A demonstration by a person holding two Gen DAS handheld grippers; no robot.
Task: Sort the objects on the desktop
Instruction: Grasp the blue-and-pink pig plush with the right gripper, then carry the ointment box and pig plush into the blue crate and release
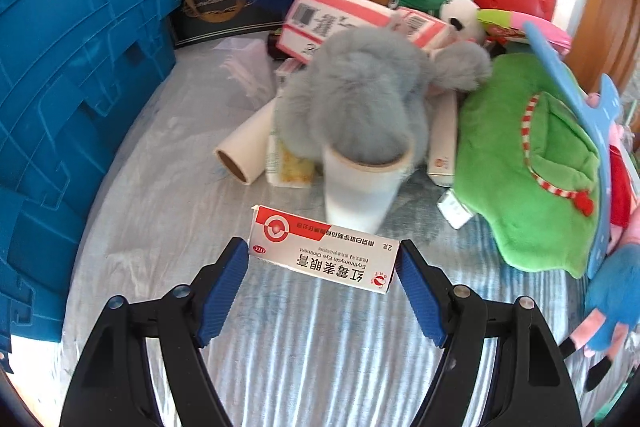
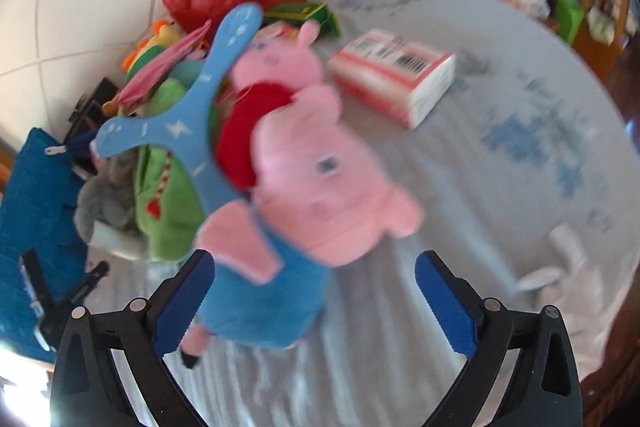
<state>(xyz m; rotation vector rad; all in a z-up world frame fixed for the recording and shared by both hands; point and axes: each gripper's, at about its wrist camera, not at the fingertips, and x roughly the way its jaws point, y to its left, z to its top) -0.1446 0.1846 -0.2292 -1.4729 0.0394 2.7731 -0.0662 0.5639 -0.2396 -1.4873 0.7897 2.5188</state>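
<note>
Ribbed blue pads of the left gripper (image 1: pixel 322 255) are clamped on a flat cardboard ointment box (image 1: pixel 320 253), a white paper cup (image 1: pixel 362 183) at twelve o'clock. Right gripper (image 2: pixel 316 277) jaws are held apart around a soft plush pig (image 2: pixel 304 211).

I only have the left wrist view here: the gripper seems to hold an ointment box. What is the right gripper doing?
Observer: The right gripper is open, jaws wide around a pink pig plush in blue, not pressing on it.
Operator: Anything on the cloth further right?
Observer: A pink-and-white tissue pack lies alone on the cloth, clear of the toy pile.
Operator: Is the pig plush alone?
Observer: No, a second pig plush in red lies just behind it, beside a blue boomerang-shaped toy.
</note>
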